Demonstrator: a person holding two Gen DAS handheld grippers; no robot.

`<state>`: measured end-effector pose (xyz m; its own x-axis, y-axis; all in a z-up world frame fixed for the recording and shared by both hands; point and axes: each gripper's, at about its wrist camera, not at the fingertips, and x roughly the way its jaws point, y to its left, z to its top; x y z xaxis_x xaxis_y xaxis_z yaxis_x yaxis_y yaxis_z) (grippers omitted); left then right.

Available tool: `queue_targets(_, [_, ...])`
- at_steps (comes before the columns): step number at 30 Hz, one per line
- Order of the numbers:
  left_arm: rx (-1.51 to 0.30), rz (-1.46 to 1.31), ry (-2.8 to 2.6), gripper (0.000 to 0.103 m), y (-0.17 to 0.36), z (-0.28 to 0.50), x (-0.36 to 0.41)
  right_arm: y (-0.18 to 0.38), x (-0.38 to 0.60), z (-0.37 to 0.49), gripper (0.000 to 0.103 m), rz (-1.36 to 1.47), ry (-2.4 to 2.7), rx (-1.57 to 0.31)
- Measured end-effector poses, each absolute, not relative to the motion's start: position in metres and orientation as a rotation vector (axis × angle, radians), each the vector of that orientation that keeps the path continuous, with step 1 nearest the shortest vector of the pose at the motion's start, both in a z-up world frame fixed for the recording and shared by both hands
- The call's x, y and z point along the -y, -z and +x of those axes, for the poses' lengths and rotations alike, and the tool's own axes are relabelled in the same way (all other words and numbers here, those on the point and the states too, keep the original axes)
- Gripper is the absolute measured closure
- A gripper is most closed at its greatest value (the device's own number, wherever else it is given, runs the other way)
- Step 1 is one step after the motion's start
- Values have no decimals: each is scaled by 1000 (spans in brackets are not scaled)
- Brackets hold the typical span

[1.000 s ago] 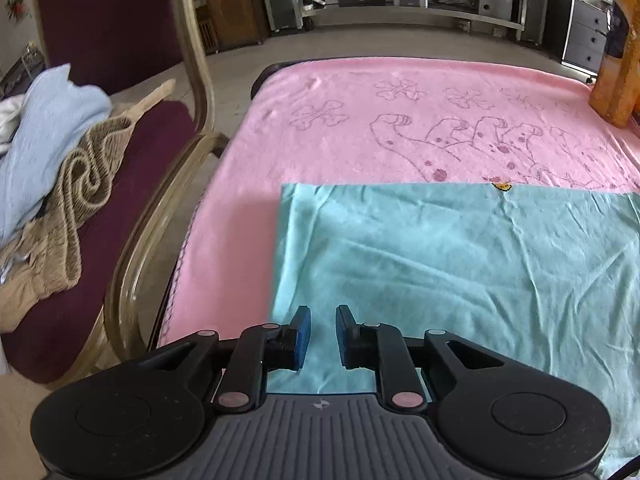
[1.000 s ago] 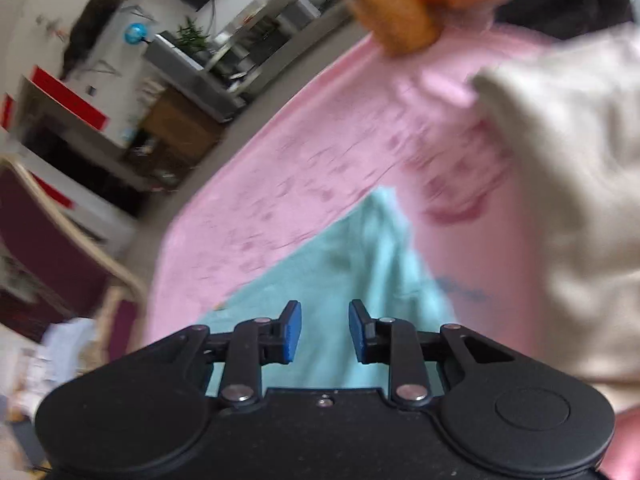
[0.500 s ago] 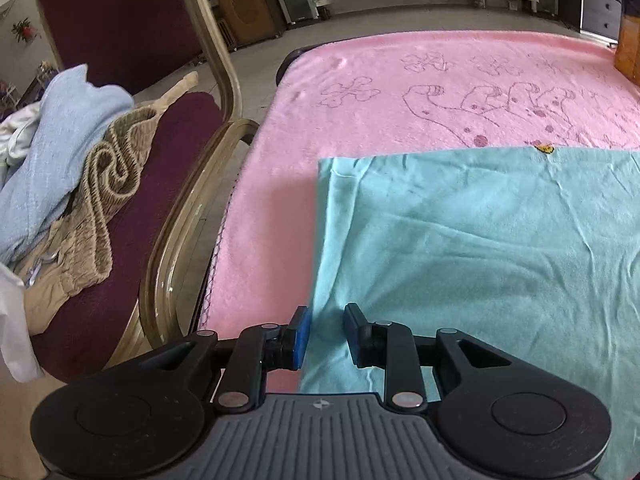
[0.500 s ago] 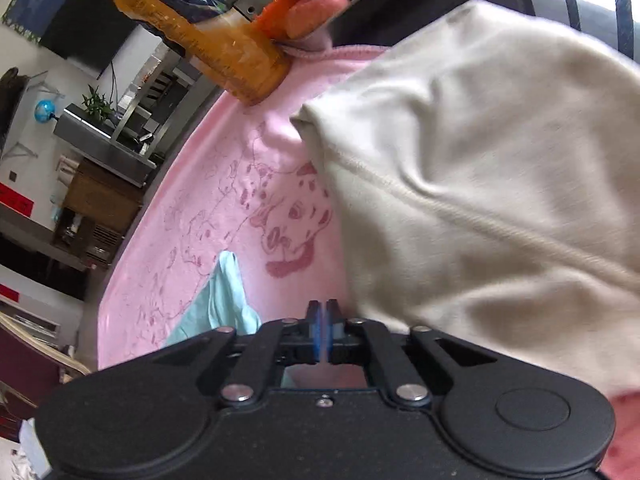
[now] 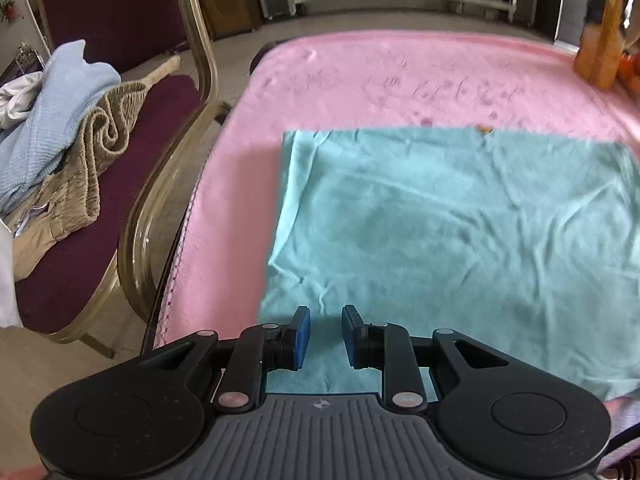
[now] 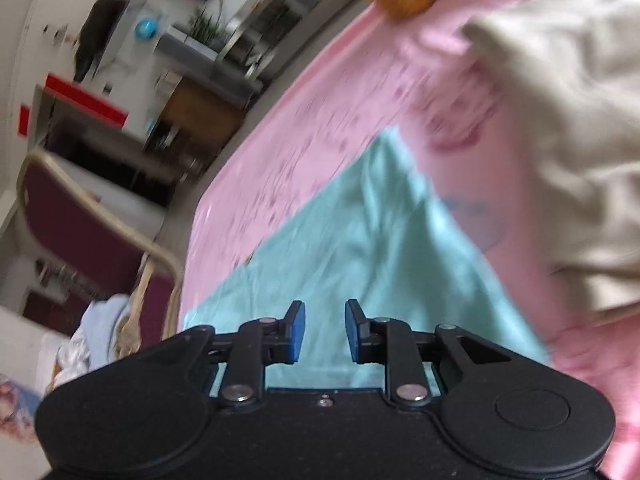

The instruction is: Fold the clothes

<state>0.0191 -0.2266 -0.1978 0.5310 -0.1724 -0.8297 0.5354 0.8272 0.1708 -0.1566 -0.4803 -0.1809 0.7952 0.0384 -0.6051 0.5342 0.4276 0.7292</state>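
I hold the left hand-held gripper (image 5: 324,332) over the near left corner of the teal garment (image 5: 460,232), its blue pads parted and empty, with the cloth running away ahead and to the right. The garment lies flat on the pink blanket (image 5: 360,76) that covers the worktop, its long axis across the scene from left to right. The right hand-held gripper (image 6: 325,330) also stands open with nothing in it, tilted over the garment's other end (that view is blurred), so each arm seems nearest its own end. Beyond it a cream cloth (image 6: 568,128) lies heaped on the blanket to the right, and an orange bottle (image 5: 600,48) stands at the far right corner. To the left a maroon chair (image 5: 132,128) carries a pile of clothes (image 5: 60,128); shelving lines the far wall.
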Motion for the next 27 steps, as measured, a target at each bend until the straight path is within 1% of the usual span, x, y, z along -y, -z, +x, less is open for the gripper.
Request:
queue_targets(3, [-928, 433, 432, 75, 198, 23, 226, 196, 490, -151, 81, 1113, 371, -651])
queue_targets(4, [-924, 439, 430, 73, 199, 23, 225, 200, 496, -154, 97, 1126, 405, -655])
queue_targets(5, [-919, 447, 427, 71, 199, 23, 225, 203, 503, -161, 103, 1150, 447, -642])
queue_targets(6, [-915, 452, 423, 68, 199, 22, 225, 205, 509, -170, 103, 1170, 497, -614])
queue_targets(8, [-912, 453, 416, 68, 198, 21, 224, 200, 515, -187, 103, 1153, 603, -574])
queue_targets(11, [-921, 431, 394, 68, 196, 23, 219, 189, 516, -204, 103, 1055, 787, -587])
queue_targets(12, [-923, 424, 383, 71, 195, 23, 216, 186, 514, -210, 103, 1048, 801, -582])
queue_targets(13, [-925, 418, 372, 72, 193, 23, 214, 184, 512, -216, 101, 1063, 792, -572])
queue_targets(15, [-925, 387, 373, 79, 188, 18, 206, 175, 506, -225, 96, 1066, 779, -547])
queue_targets(16, [-925, 371, 375, 79, 185, 15, 202, 170, 502, -227, 91, 1060, 766, -541])
queue_targets(17, [-924, 354, 377, 80, 182, 12, 198, 167, 498, -230, 89, 1059, 743, -536])
queue_targets(21, [-926, 297, 397, 80, 173, -1, 183, 157, 479, -239, 88, 1054, 654, -524])
queue_targets(27, [-938, 351, 492, 80, 180, -21, 194, 160, 444, -223, 88, 994, 516, -618])
